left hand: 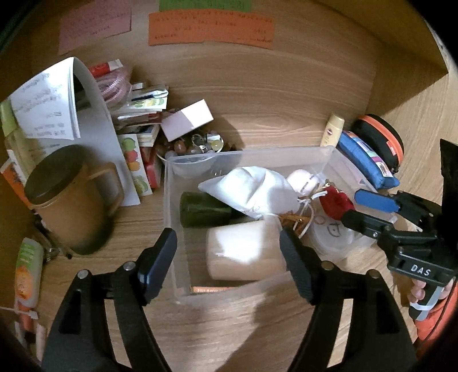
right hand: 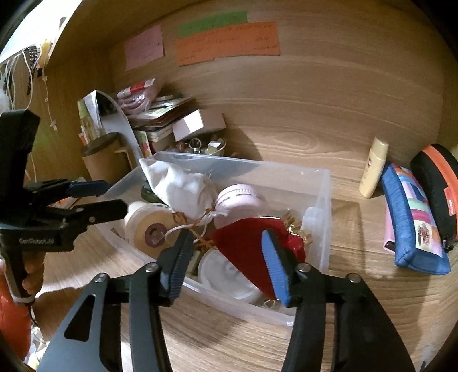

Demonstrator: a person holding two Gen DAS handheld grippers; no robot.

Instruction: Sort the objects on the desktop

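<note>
Both grippers hovering wide open, holding nothing: left gripper point(left hand: 229, 257) over the bin's point(left hand: 329, 160) cream roll point(left hand: 243, 251), right gripper point(right hand: 226, 257) straddling the red pouch point(right hand: 243, 240), probably lining up pickups.

Orange paper label point(left hand: 210, 28), pink point(left hand: 94, 27) and green point(left hand: 204, 4) notes — wooden back panel point(left hand: 286, 85).

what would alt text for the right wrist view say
The open right gripper hovers over a red pouch in a clear plastic bin on a wooden desk, beside a white drawstring bag. The left gripper reaches in from the left.
</note>
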